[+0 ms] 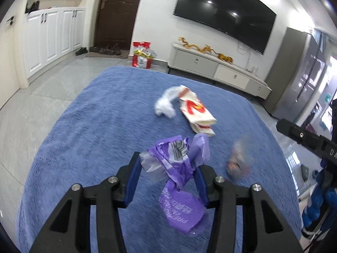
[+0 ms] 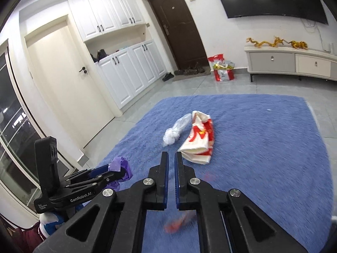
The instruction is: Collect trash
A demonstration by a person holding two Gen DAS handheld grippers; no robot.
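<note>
A blue fleecy cover (image 1: 88, 130) spreads over the bench, with pale grey floor tiles (image 1: 38, 97) around it. Beyond stand white cabinets (image 2: 130, 67), a dark brown door (image 2: 179, 27), a wall-mounted television (image 1: 225, 12), a low media console (image 1: 217, 67) carrying golden dragon figures (image 1: 205, 49), and a red and white bag (image 1: 142, 54) on the floor by the door.

The left gripper (image 1: 168, 164) pinches a crumpled purple wrapper (image 1: 179, 168) between its blue-lined fingers (image 1: 132, 175), held above the cover; the wrapper's upside-down white lettering reads "PREMIUM FACIAL" in part, with a barcode near its top. In the right wrist view the left gripper's side reads "GenRobot.AI", and it sits low at the left with purple showing at its tip.

The right gripper (image 2: 171, 168) has its fingers pressed nearly together on a thin, clear bit of wrapper; a blurred orange and clear wrapper (image 2: 179, 221) hangs below them. It angles down over the cover.

Farther out on the cover lie a red, yellow and white paper bag (image 1: 198, 111), its print too crumpled to read, and just beside it a twisted clear plastic bag (image 1: 166, 103). Both grippers point forward and downward, side by side.
</note>
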